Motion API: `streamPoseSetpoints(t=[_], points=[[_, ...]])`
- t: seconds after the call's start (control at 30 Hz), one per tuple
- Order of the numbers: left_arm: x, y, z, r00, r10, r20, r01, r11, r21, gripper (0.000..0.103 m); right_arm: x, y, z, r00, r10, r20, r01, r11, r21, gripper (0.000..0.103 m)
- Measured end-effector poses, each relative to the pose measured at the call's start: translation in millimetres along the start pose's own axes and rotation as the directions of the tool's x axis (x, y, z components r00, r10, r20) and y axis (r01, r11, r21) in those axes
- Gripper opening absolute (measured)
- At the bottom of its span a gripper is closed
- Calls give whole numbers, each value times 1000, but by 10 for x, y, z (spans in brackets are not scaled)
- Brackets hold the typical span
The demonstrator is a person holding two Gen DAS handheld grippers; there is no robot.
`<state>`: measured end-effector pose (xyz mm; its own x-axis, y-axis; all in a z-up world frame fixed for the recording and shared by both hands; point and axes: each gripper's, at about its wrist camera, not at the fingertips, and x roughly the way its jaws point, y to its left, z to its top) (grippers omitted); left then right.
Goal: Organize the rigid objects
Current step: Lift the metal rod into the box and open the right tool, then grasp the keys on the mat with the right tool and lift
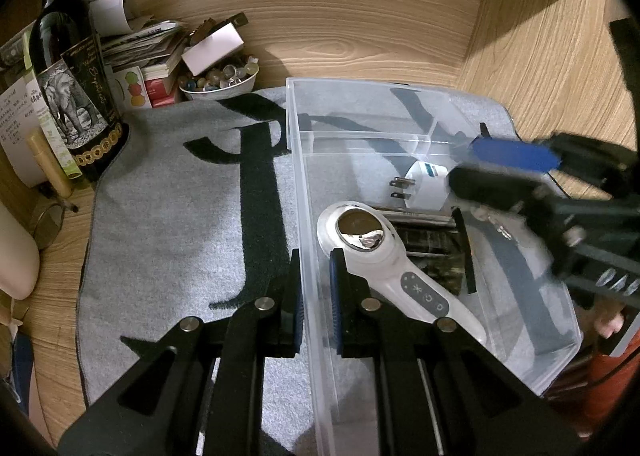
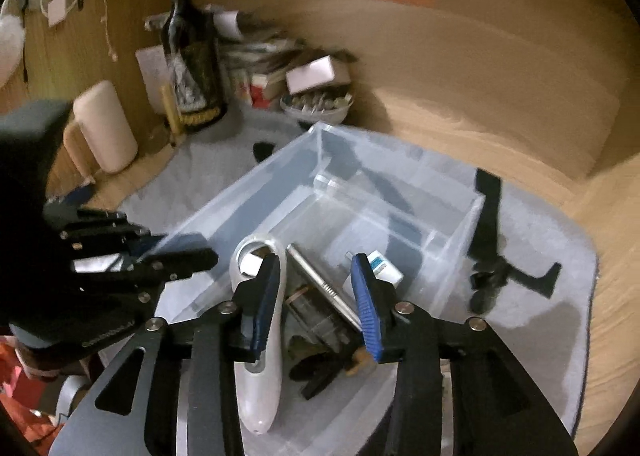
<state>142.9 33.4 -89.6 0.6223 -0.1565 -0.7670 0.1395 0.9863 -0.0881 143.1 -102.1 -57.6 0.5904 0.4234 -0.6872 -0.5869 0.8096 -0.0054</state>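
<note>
A clear plastic bin [image 1: 304, 192] [image 2: 280, 160] stands on a grey mat. In it lie a white handheld device [image 1: 384, 260] [image 2: 260, 376], a white plug adapter [image 1: 424, 184] [image 2: 384, 268], a metal bar [image 2: 320, 280] and a dark boxy item [image 1: 432, 252]. My left gripper [image 1: 316, 296] straddles the bin's left wall, its pads close on either side of it. My right gripper [image 2: 314, 296] hovers open and empty above the bin's contents; it shows blurred in the left wrist view [image 1: 508, 168].
A wine bottle [image 1: 68, 96] [image 2: 192, 56], a pile of papers and boxes [image 1: 152, 52], and a bowl of small items [image 1: 220, 80] crowd the back left. A cream cylinder [image 2: 106, 128] stands at left. A black tool [image 2: 504, 276] lies on the mat [image 1: 180, 216] right of the bin. Wooden walls enclose the desk.
</note>
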Motion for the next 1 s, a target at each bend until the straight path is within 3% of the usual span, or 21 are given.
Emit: streamPoseSetpoints(t=[0.13,0.3,0.5,0.73,1.0], points=[[0,-1,-1,1000,0,0,0,1000,1,10,-217,-89,35,997,-33,70,31,999,28,46],[1,0,-2,1000,0,0,0,1000,0,10,-489,-287,71,986,-90,143,79,993,83,50],[1,-1,-2,1000,1,0,-1,1000,1,10,-665,-576,16,971,-172,168,146,977,155,54],[2,2,-2,1000,1,0,-1,1000,2,10,-441,-840,-241,978,-200,58,184,961,207,54],[3,12,-5,1000,2,0,-2,1000,2,10,36,-929,-605,984,-142,-105,163,961,225,54]])
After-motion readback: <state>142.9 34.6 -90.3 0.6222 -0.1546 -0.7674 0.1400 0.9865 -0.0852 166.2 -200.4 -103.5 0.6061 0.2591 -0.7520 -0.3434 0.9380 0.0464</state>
